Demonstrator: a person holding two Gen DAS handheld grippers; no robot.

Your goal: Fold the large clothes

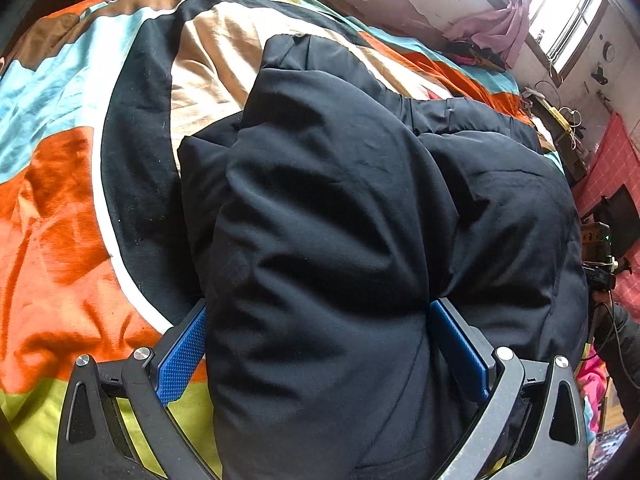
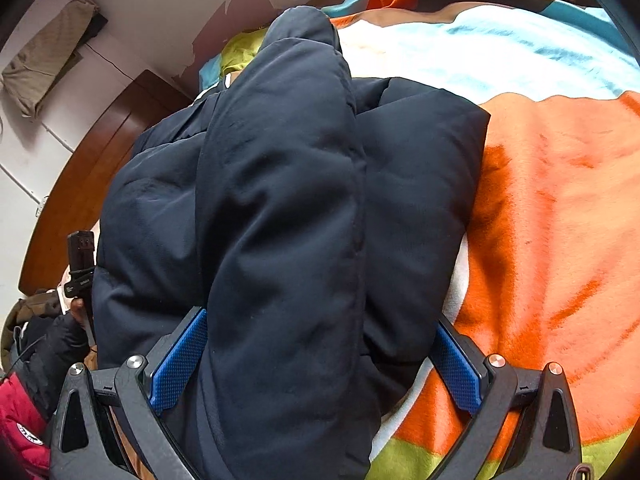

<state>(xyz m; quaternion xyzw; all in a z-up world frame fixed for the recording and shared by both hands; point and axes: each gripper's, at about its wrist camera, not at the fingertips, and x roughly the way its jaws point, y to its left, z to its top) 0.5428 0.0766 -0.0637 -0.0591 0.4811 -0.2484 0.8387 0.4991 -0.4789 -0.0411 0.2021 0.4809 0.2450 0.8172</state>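
Left gripper (image 1: 316, 344): jaws wide apart, but a thick roll of the black padded jacket (image 1: 332, 216) fills the whole gap; both blue pads (image 1: 182, 360) press against the fabric on either side. So it is grasping the jacket, a bulky fold bunched between the fingers and bulging out over the far side of them.

Right gripper (image 2: 320, 356): same picture. Jaws spread wide, a long puffy fold of the jacket (image 2: 280, 200) wedged between them, blue pads (image 2: 178, 364) touching cloth left and right. Clamped on the jacket.

The jacket lies on the bed, on top of a colourful bedspread (image 1: 60, 208) with orange, blue, black, tan and green patches. In the left wrist view it stretches from the near edge toward the far middle of the bed, with more of its bulk to the right. In the right wrist view the held fold runs from near to far, the rest of the jacket spread to both sides under it, orange bedspread (image 2: 560, 220) to the right.

Far right in the left wrist view: a window (image 1: 560, 12) with a pink curtain (image 1: 500, 24). Left in the right wrist view: a wooden bed frame (image 2: 92, 168) and a white wall (image 2: 24, 176).
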